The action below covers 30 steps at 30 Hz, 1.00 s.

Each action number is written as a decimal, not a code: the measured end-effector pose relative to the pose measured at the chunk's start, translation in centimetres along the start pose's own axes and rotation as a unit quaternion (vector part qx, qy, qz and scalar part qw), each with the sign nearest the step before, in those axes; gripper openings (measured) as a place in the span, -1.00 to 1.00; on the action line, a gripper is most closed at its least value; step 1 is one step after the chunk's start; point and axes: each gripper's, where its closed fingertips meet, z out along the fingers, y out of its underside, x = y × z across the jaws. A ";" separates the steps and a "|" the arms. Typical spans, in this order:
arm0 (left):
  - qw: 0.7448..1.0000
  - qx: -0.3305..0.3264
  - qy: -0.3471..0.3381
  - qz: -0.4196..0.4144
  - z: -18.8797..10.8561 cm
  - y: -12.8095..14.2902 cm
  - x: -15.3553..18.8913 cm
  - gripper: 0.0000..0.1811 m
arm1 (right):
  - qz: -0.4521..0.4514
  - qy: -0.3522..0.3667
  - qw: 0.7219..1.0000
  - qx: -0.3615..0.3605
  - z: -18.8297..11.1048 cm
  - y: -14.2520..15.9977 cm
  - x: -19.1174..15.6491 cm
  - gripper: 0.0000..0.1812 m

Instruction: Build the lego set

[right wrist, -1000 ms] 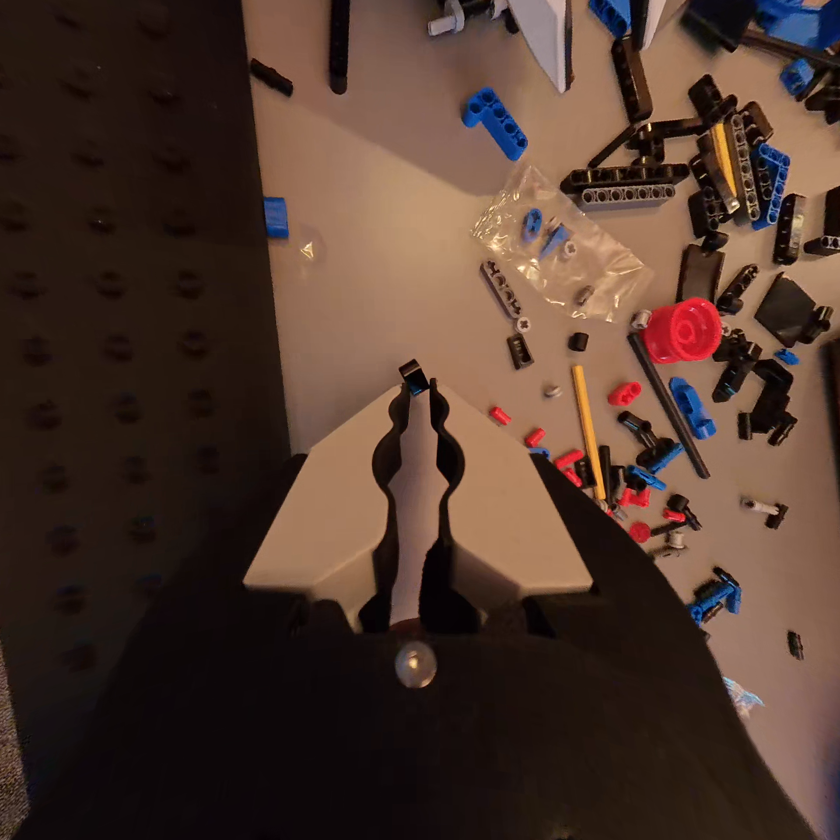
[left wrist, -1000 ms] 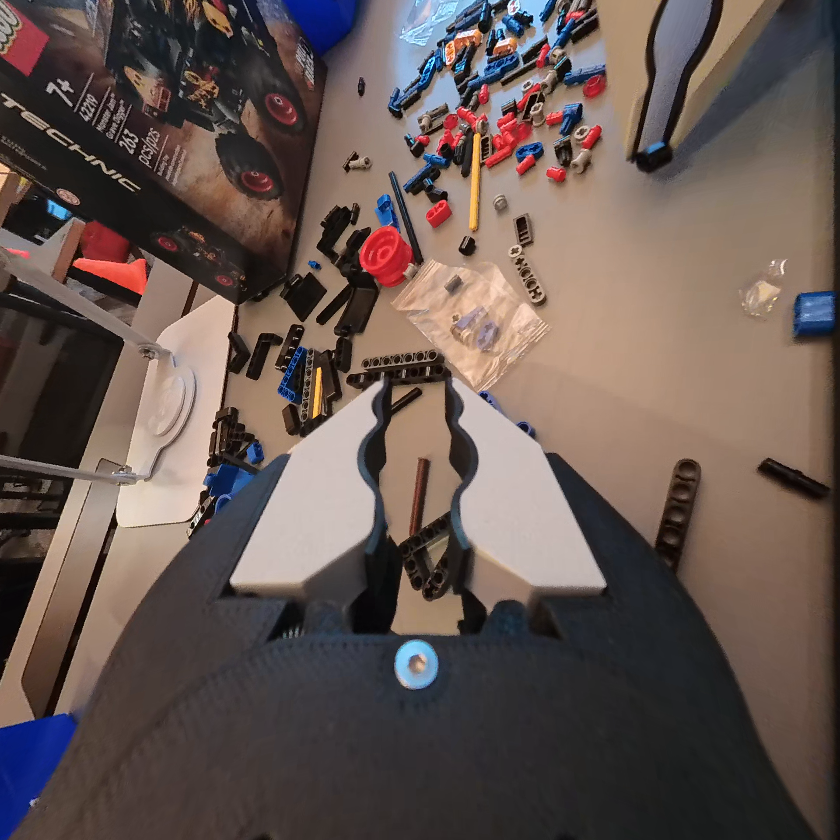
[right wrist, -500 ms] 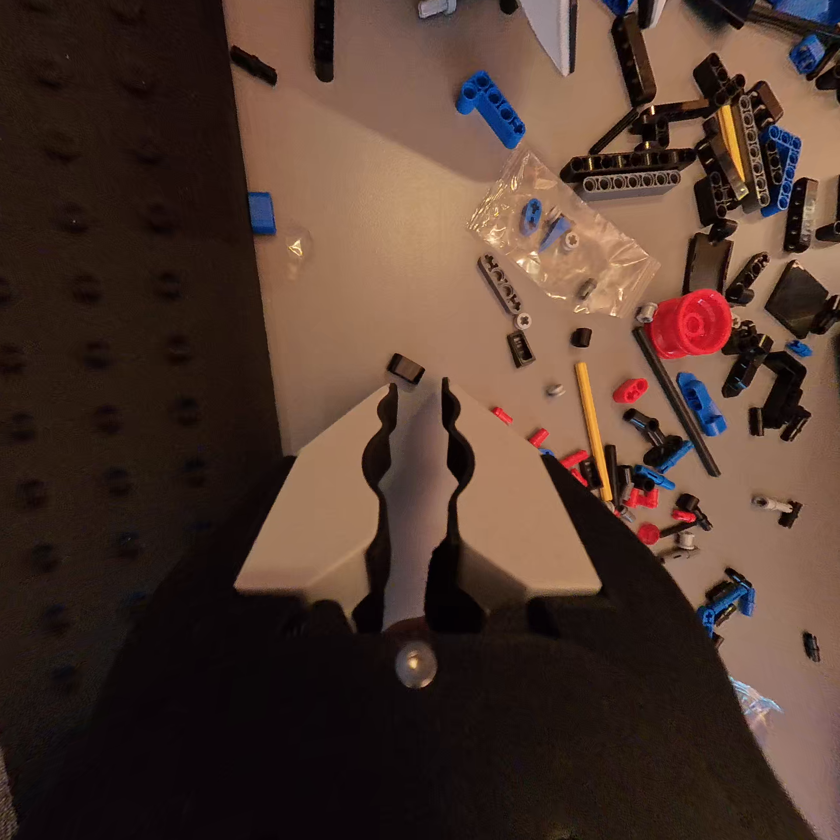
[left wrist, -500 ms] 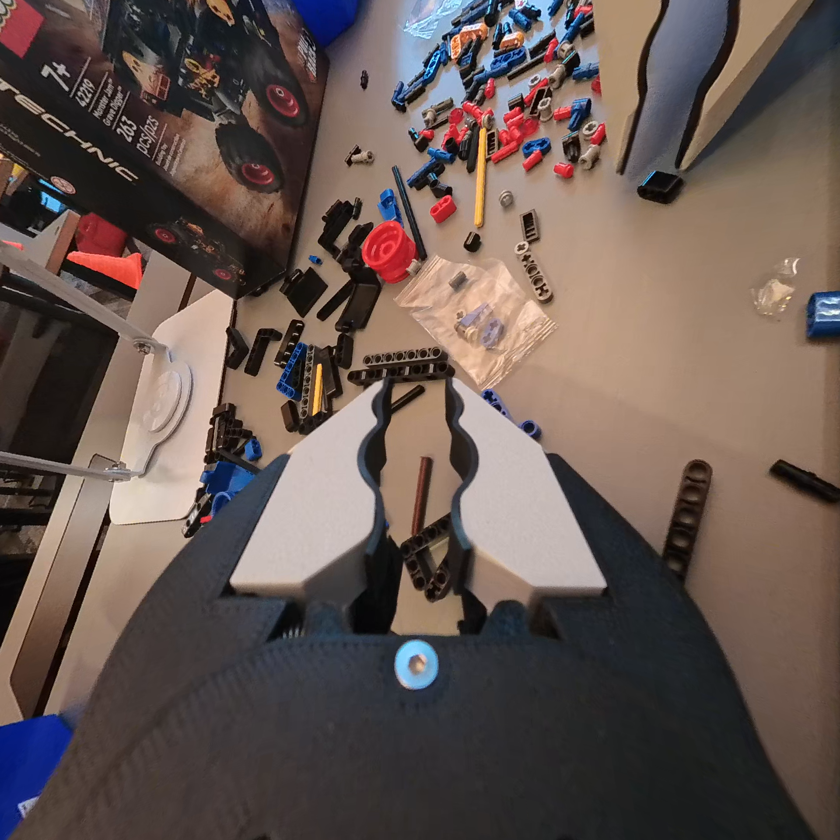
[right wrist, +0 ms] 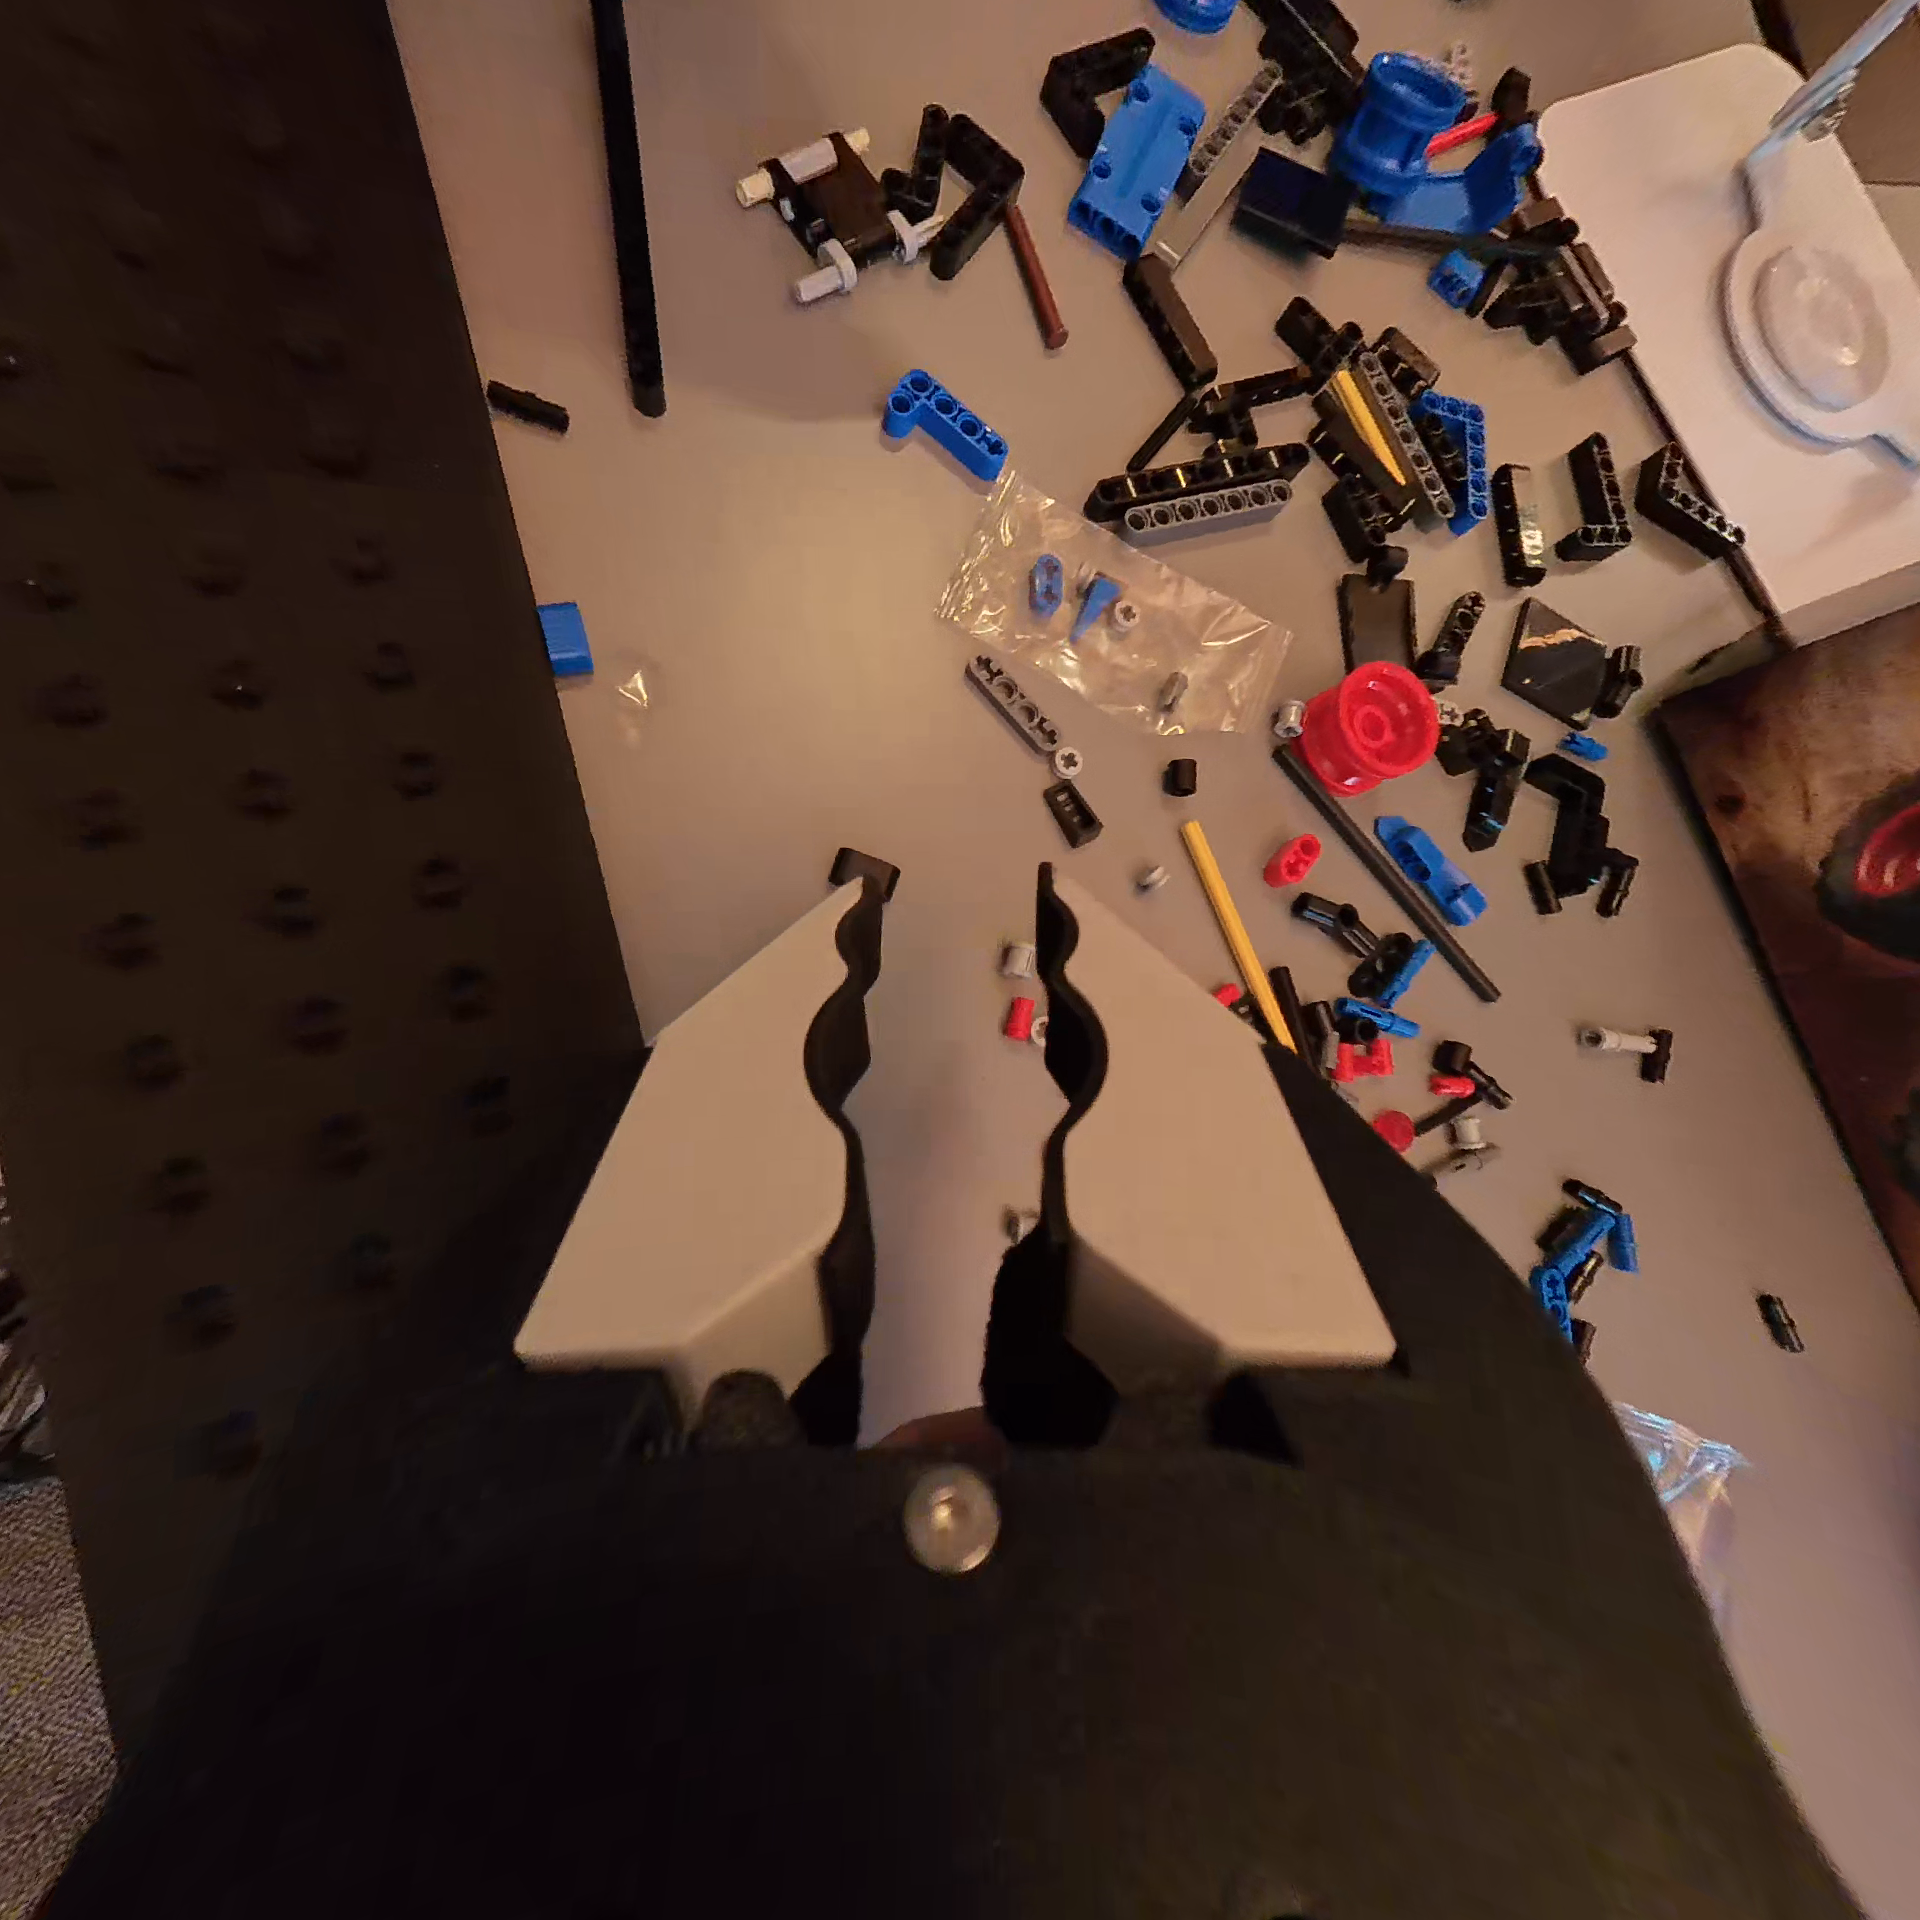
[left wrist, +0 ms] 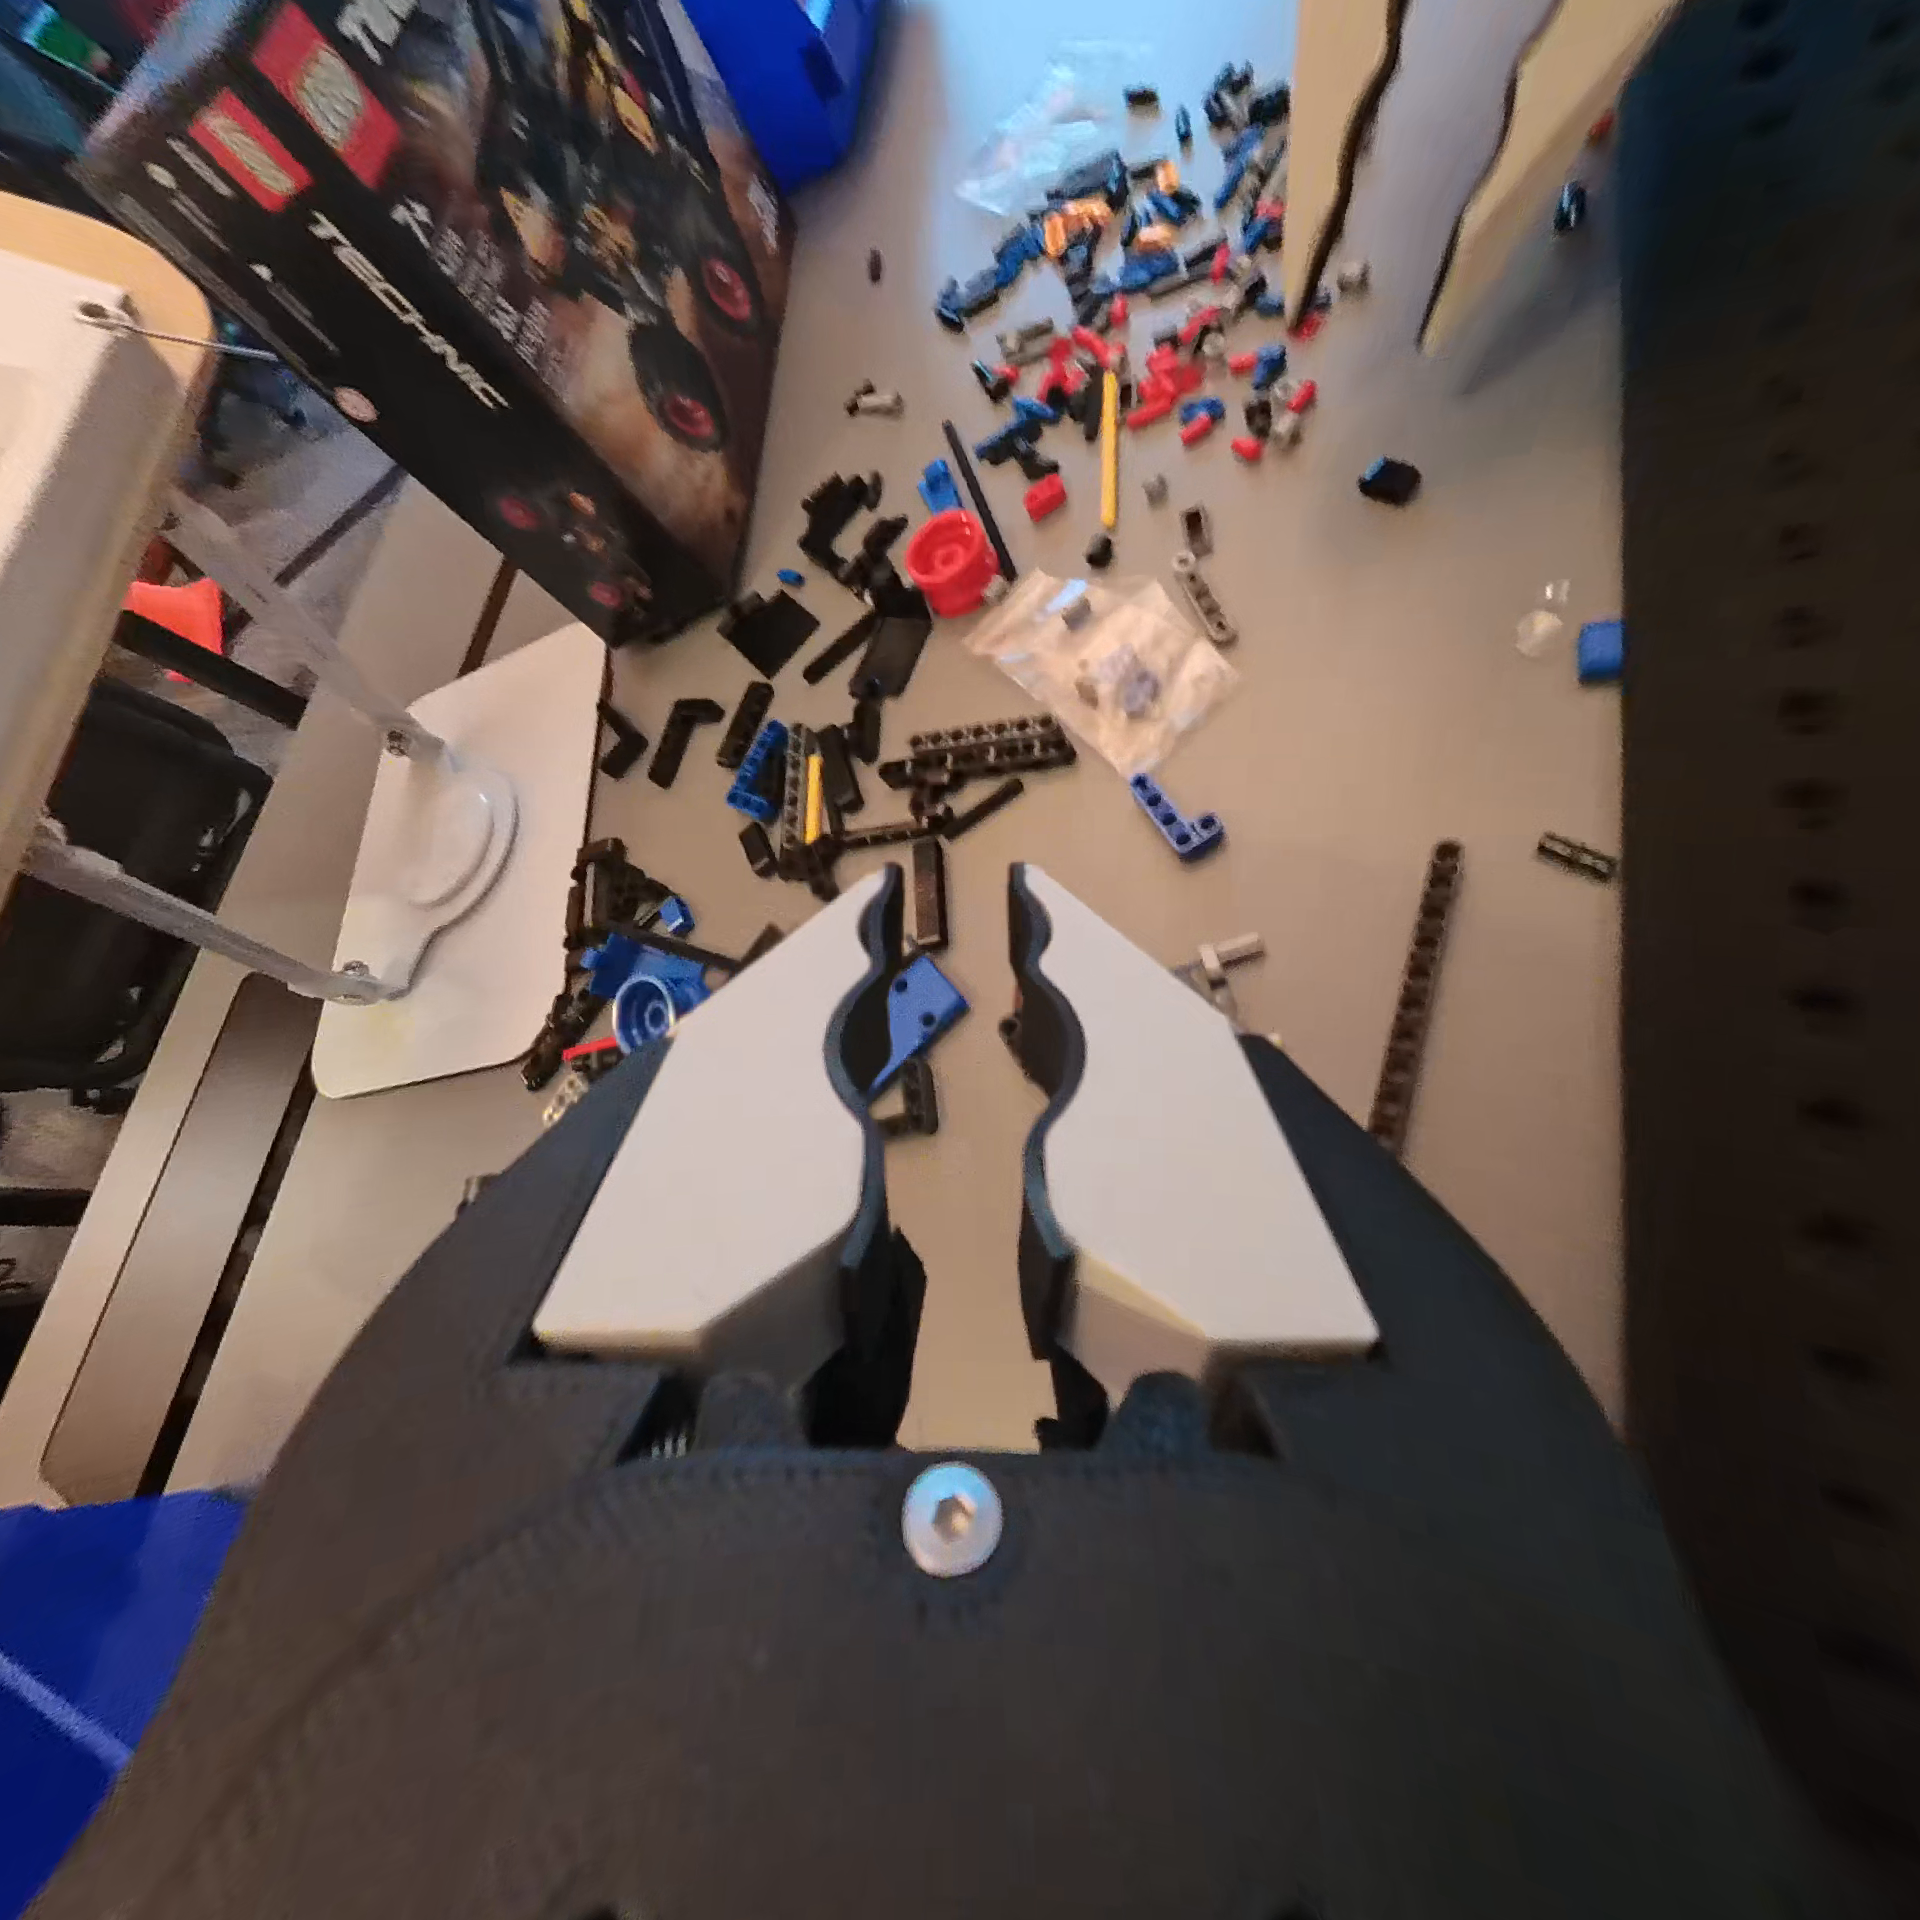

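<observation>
Both grippers are released and carry nothing: the left gripper (left wrist: 945,894) hangs with its jaws apart above a blue plate piece (left wrist: 920,1013) and a short black beam, and the right gripper (right wrist: 956,883) hovers with its jaws apart over bare table (right wrist: 790,582), a small black connector (right wrist: 864,871) lying just past its left fingertip. The lego set is not yet built in any visible way; its parts lie loose across the grey table, beside the printed box (left wrist: 499,260) at the far left. The step in hand looks like choosing and picking the next piece, and it would go best by lowering one gripper straight down over a single part that lies clear of its neighbours, closing across its narrow flat sides so the hard plastic cannot twist out. The parts are smooth, glossy and rigid: long black beams pierced with rows of round holes, a blue L-shaped beam (right wrist: 940,421), a thin yellow rod (right wrist: 1231,925), a ribbed red wheel hub (right wrist: 1366,727), and small red and blue pins. A crinkled clear bag (right wrist: 1117,613) holds a few tiny pieces and would slip under a pinch. The gripper fingers are matte grey with wavy black inner edges.
</observation>
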 end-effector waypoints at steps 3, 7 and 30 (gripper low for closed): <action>0.999 -0.041 0.026 0.012 0.3 1.7 1.2 -0.82 | 0.000 0.004 1.000 -0.002 0.1 0.1 0.0 -0.68; 0.995 -0.075 0.064 0.013 0.4 3.3 2.6 -0.82 | 0.004 0.005 1.000 -0.001 0.1 0.2 -0.2 -0.68; 0.966 -0.145 0.209 -0.037 -1.6 8.3 9.7 -0.84 | 0.021 0.002 1.000 0.012 0.1 0.5 -0.6 -0.69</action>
